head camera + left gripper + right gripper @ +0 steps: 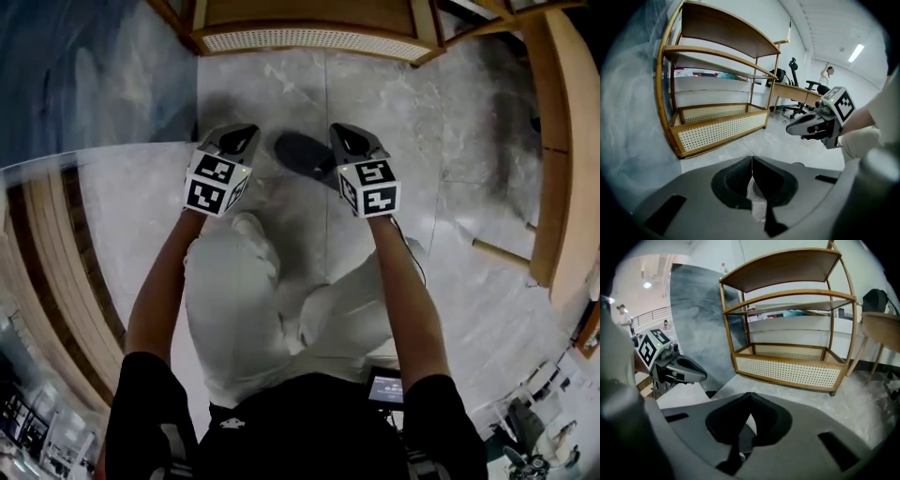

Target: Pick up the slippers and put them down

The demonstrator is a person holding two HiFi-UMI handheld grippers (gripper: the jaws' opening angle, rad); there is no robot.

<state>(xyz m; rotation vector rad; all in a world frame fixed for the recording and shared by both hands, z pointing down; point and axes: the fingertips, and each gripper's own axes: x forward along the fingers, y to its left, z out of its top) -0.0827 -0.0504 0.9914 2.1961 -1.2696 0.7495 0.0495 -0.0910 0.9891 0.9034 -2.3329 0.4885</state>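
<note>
Although only one dark slipper (302,153) shows, it lies flat on the pale marble floor (272,89) in the gap between the two grippers, a little short of the low wooden shelf unit (309,39). Its long axis runs slantwise in the head view, from upper left down to lower right. The lower right end passes out of sight behind the right gripper (351,141), so that hand is the nearer one. The left gripper (236,141) stands just beside the slipper's other end but apart from it. Both grippers point forward and down, and the slipper sits below and between them, not in either one.

In the right gripper view the jaws are drawn together at their tips with nothing pinched. The left gripper view shows the same: tips meeting, empty. Whether the right gripper's underside brushes the slipper cannot be told from above, though it looks lifted off it. A second slipper is not in sight. As I judge it, a fresh pickup would need the jaws opened first, then a descent toward the slipper's near end.
</note>
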